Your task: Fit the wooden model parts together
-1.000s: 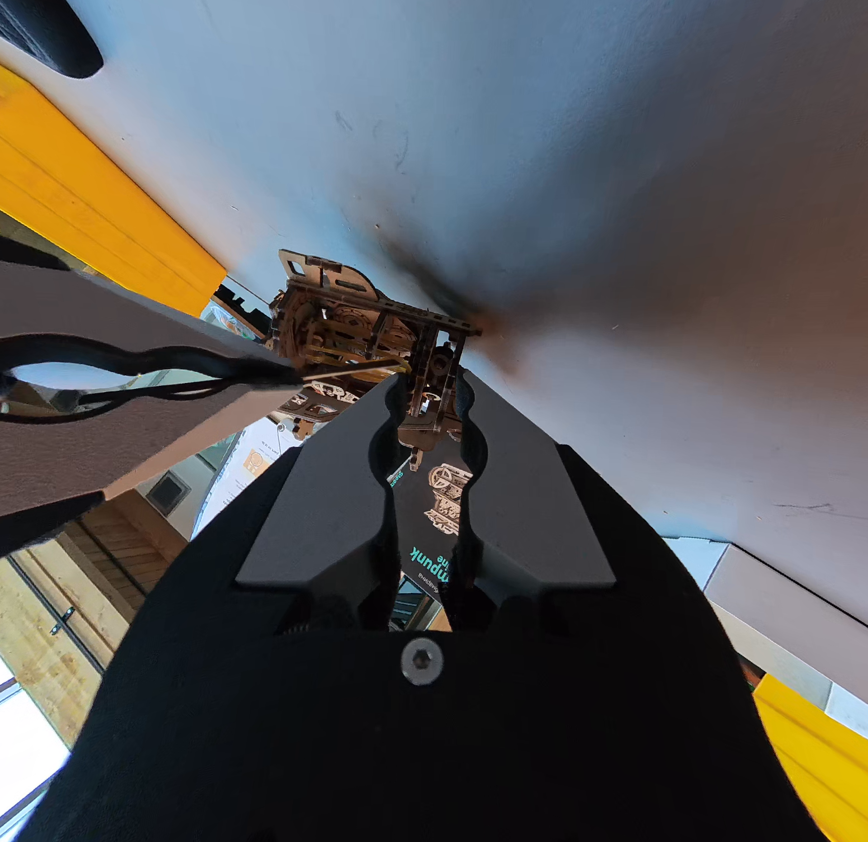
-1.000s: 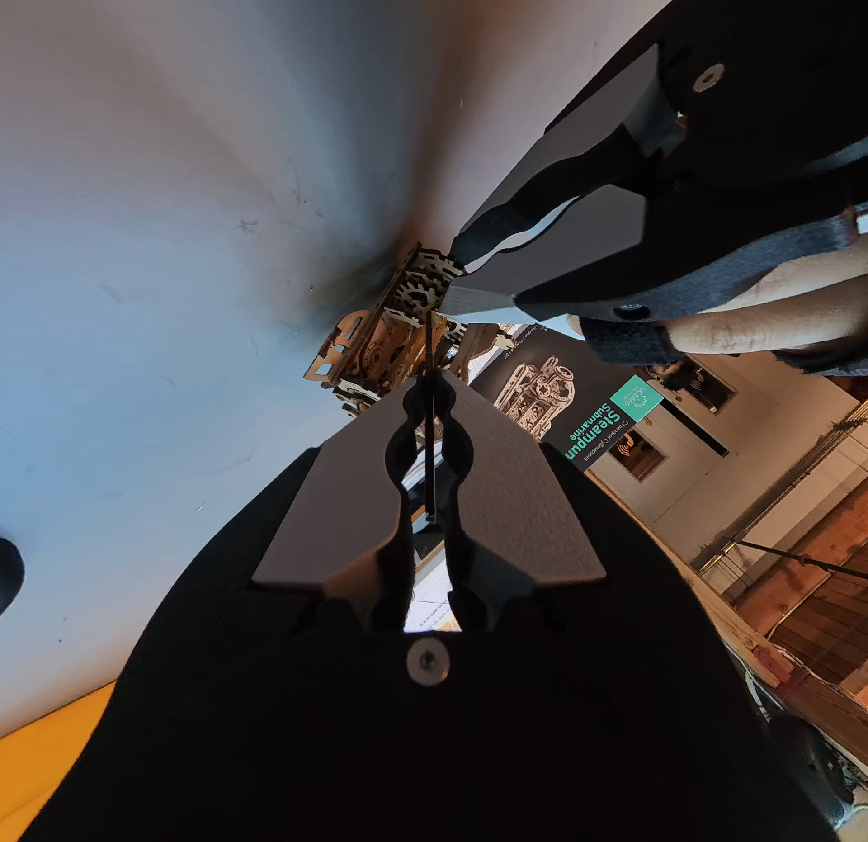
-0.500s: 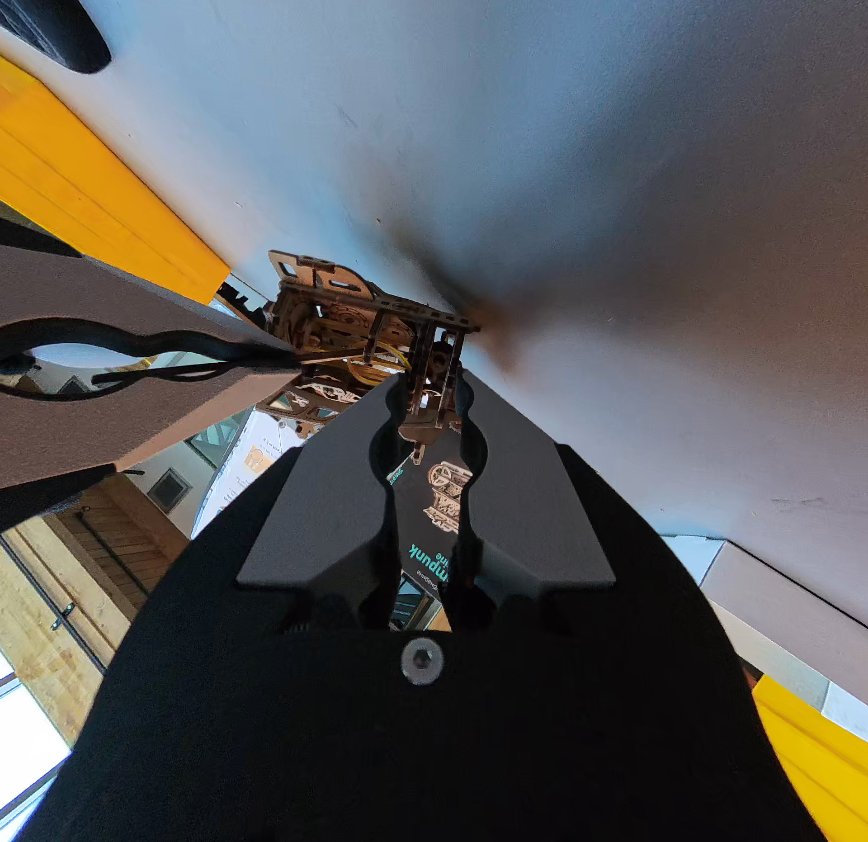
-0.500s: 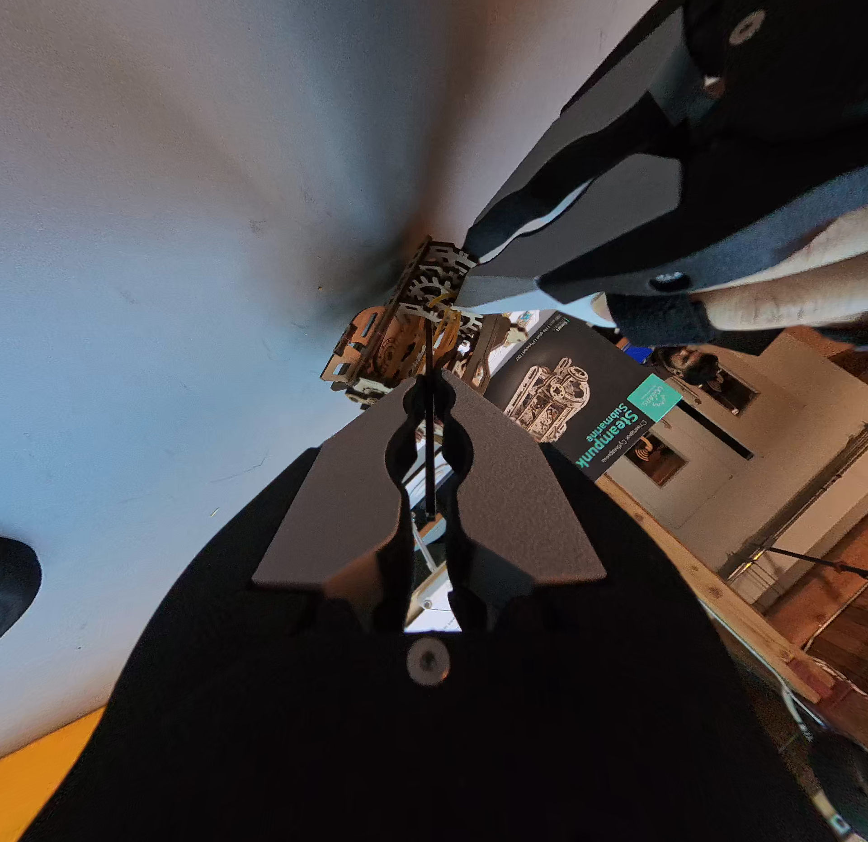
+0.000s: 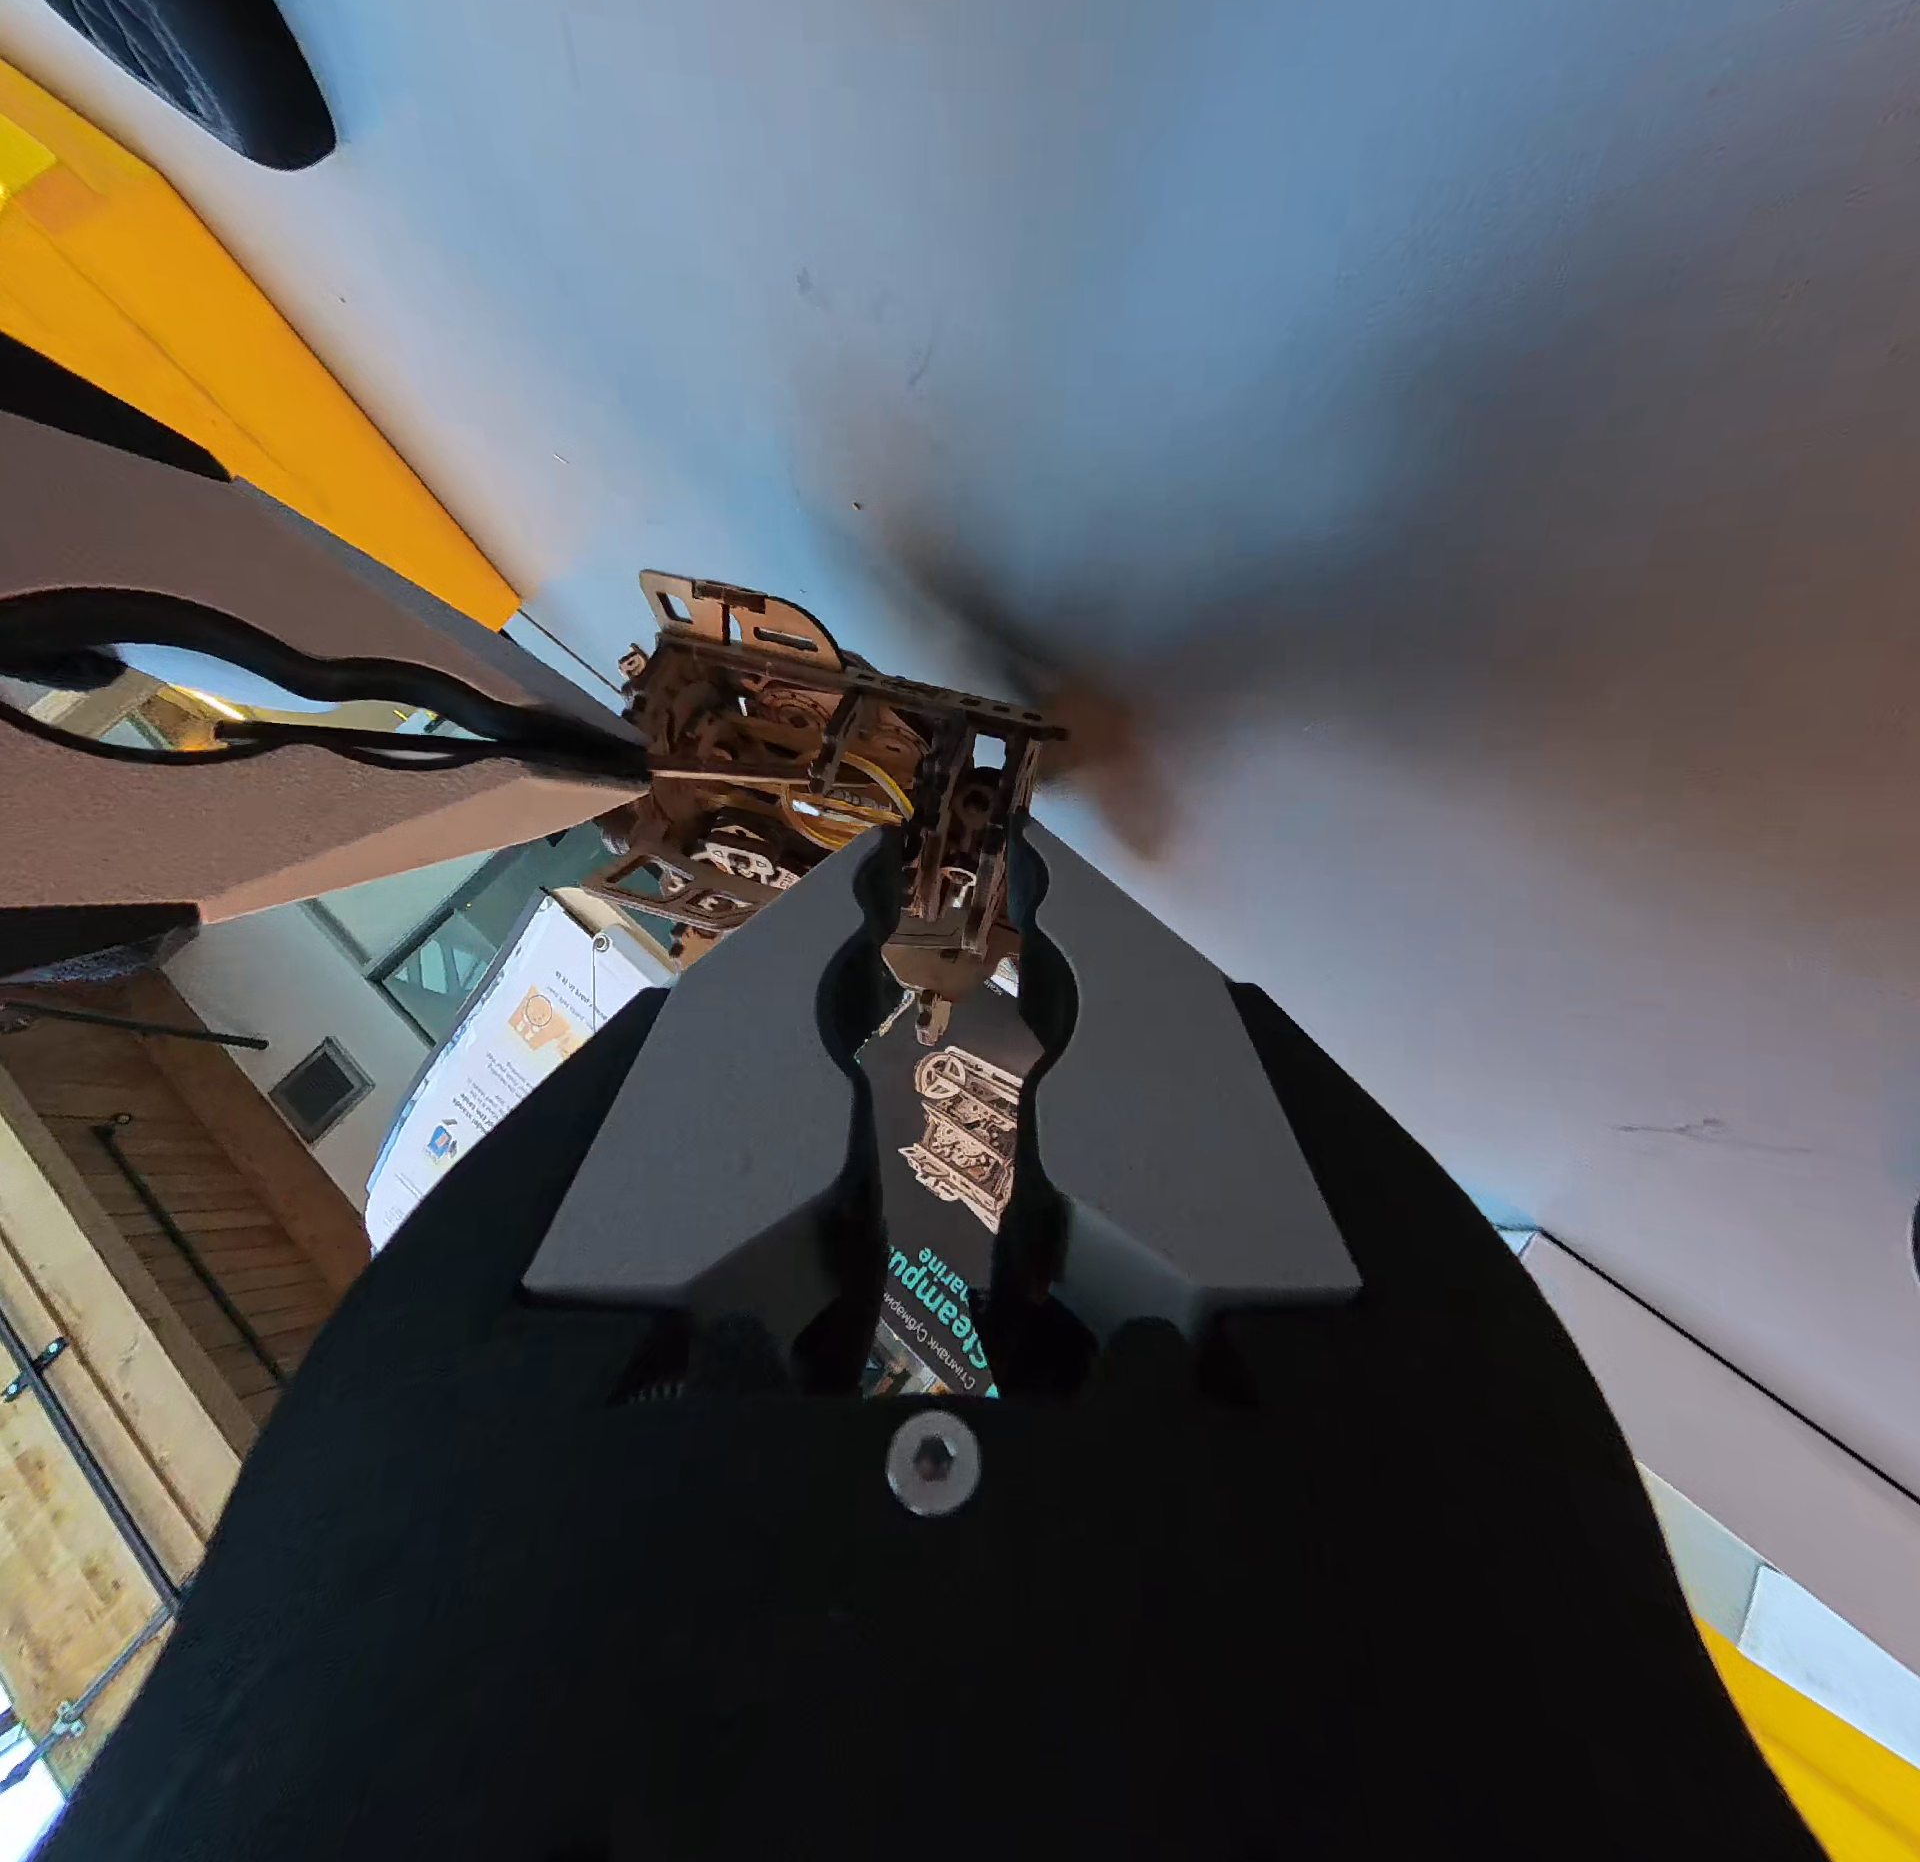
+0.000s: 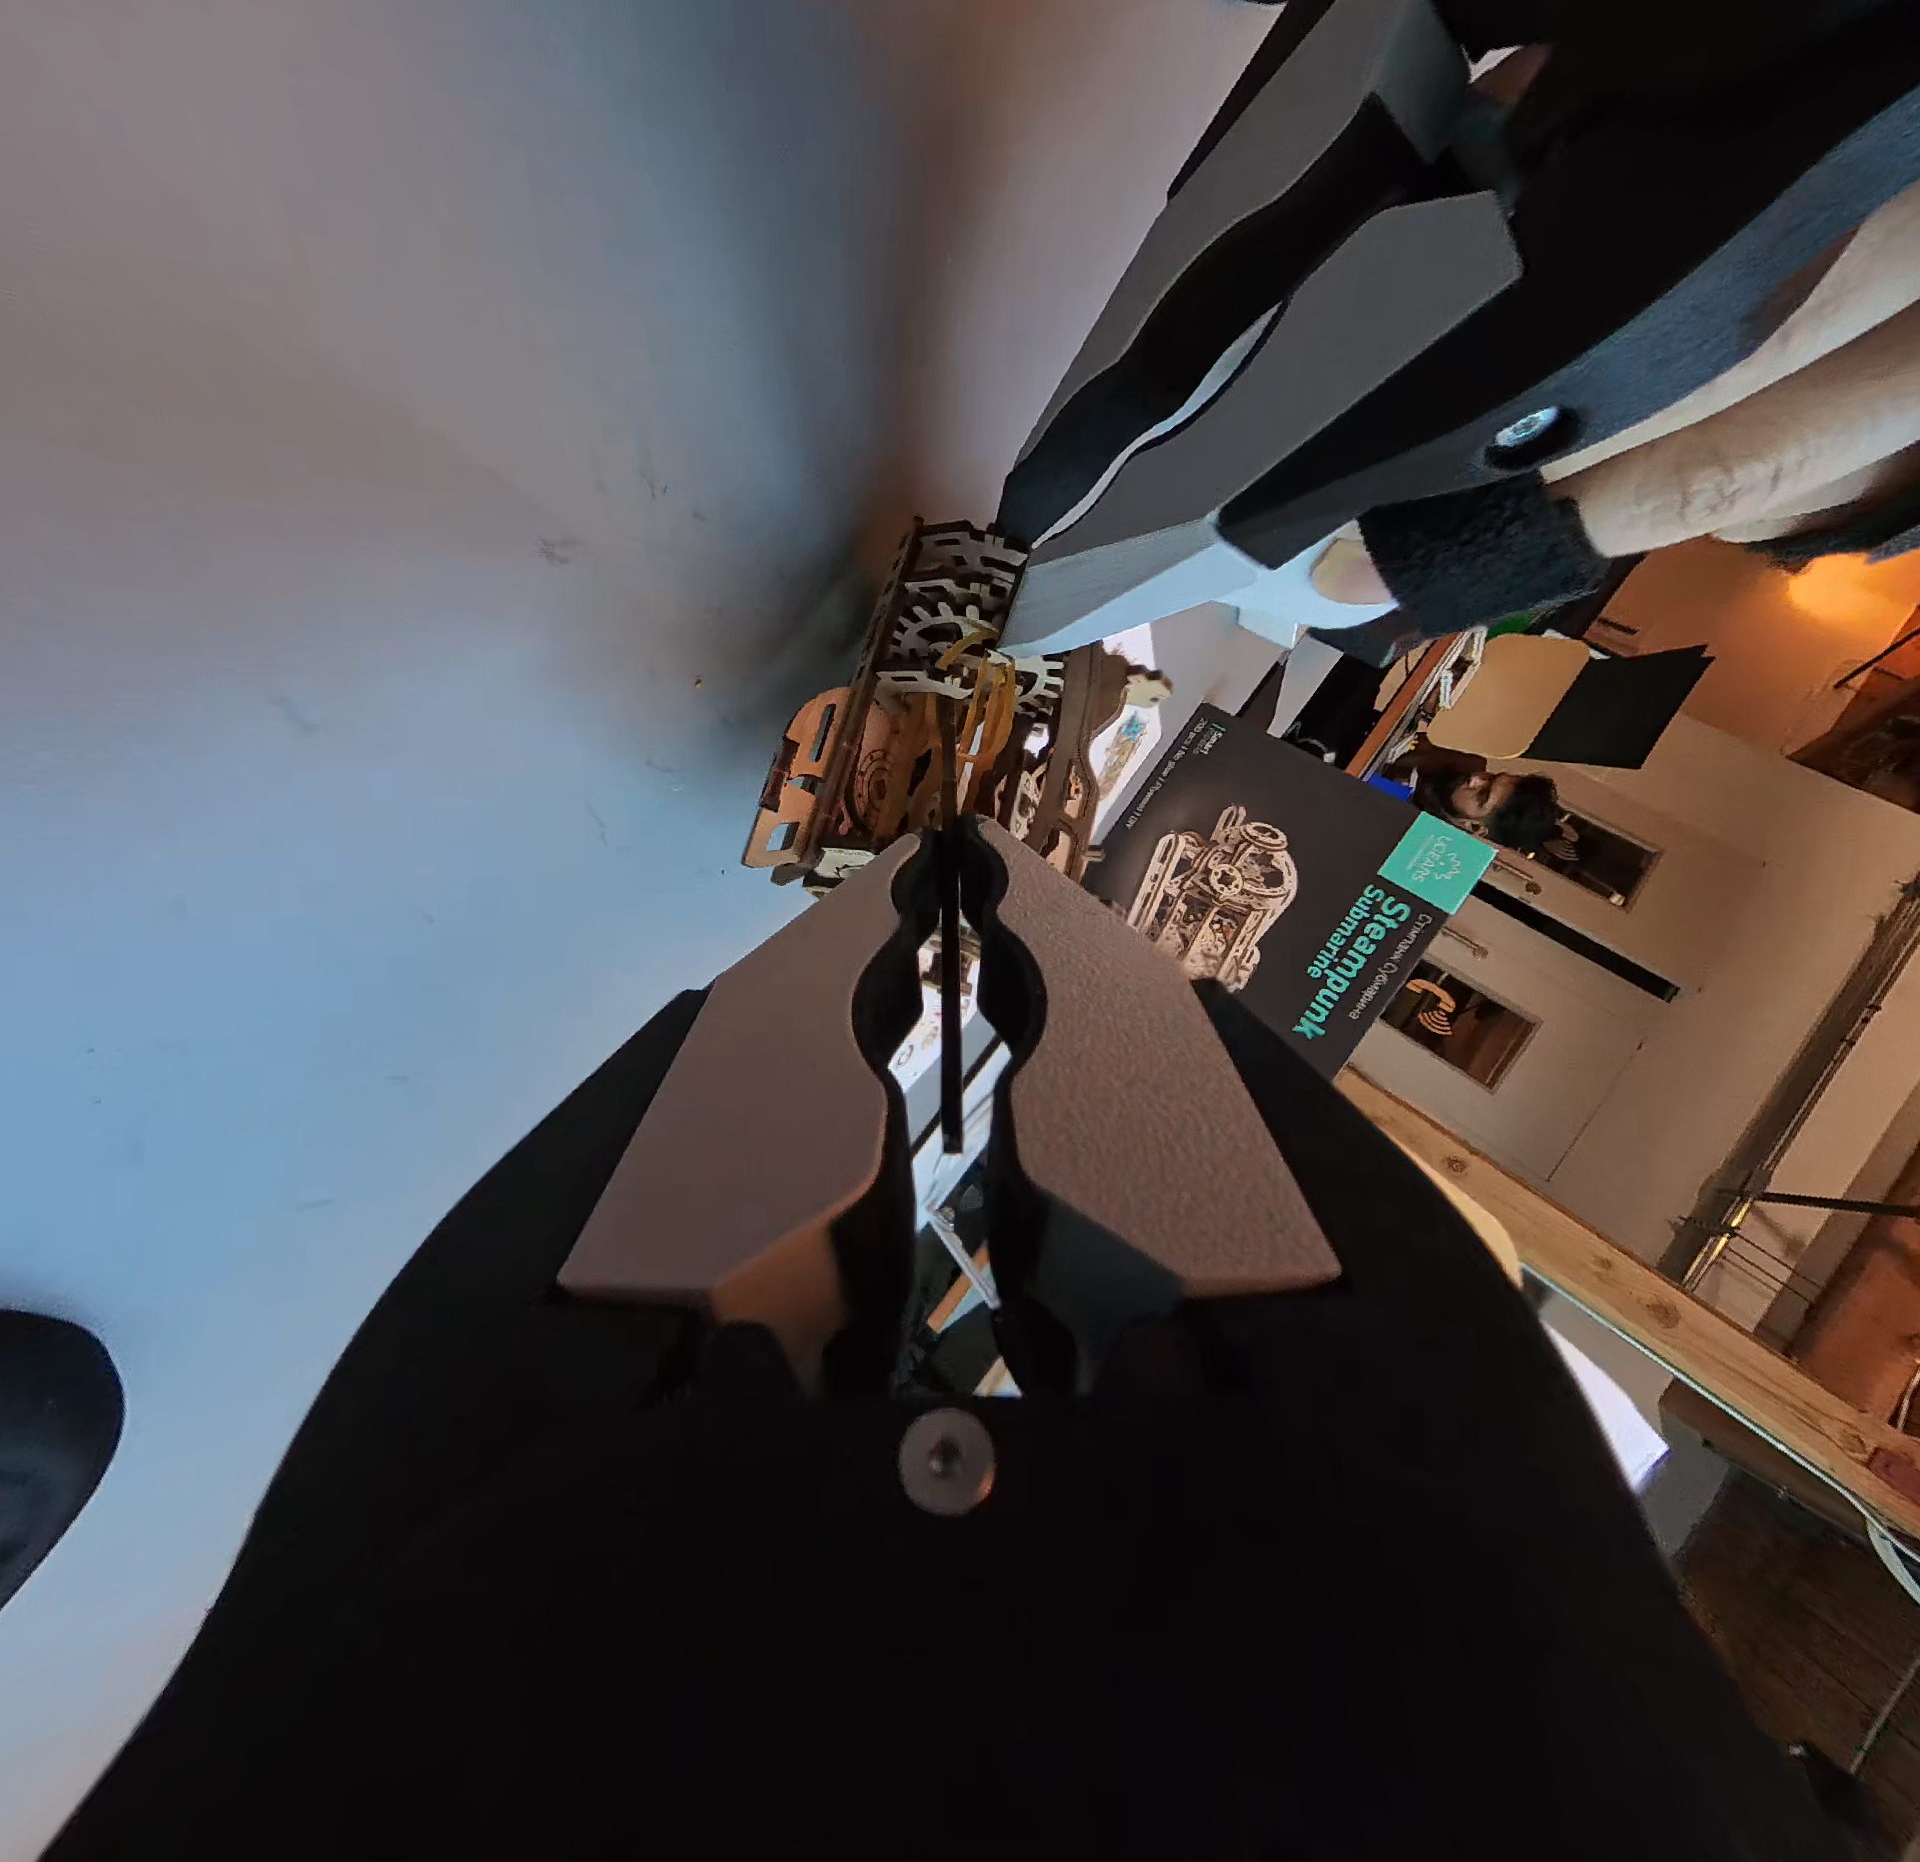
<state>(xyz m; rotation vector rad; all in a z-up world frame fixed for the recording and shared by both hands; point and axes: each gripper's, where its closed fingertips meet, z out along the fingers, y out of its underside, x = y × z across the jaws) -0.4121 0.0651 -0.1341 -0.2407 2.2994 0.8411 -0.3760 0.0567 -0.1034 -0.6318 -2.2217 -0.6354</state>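
The wooden model (image 5: pixel 769 711), a brown gear frame with yellow rubber bands (image 5: pixel 868 784), is held up in front of the white table. My left gripper (image 5: pixel 951 851) is shut on the model's narrow end. My right gripper (image 6: pixel 948 838) is shut on a thin dark rod (image 6: pixel 950 991). The rod's tip reaches into the model (image 6: pixel 894 763) beside the rubber bands (image 6: pixel 987 706). The right gripper also shows in the left wrist view (image 5: pixel 613 758), coming in from the left. The left gripper shows in the right wrist view (image 6: pixel 1023 555), touching the model's top end.
The white table top (image 5: pixel 1195 306) has a yellow edge strip (image 5: pixel 229 358). The dark model kit box (image 6: pixel 1299 908) stands behind the model, with a white leaflet (image 5: pixel 499 1074) next to it. A person's hand (image 6: pixel 1714 451) holds the left gripper. A black object (image 5: pixel 208 56) lies at the table's corner.
Both grippers and the model have tilted together and the model has turned a little. The yellow rubber bands have come into view by the rod's tip. Both grips are unchanged.
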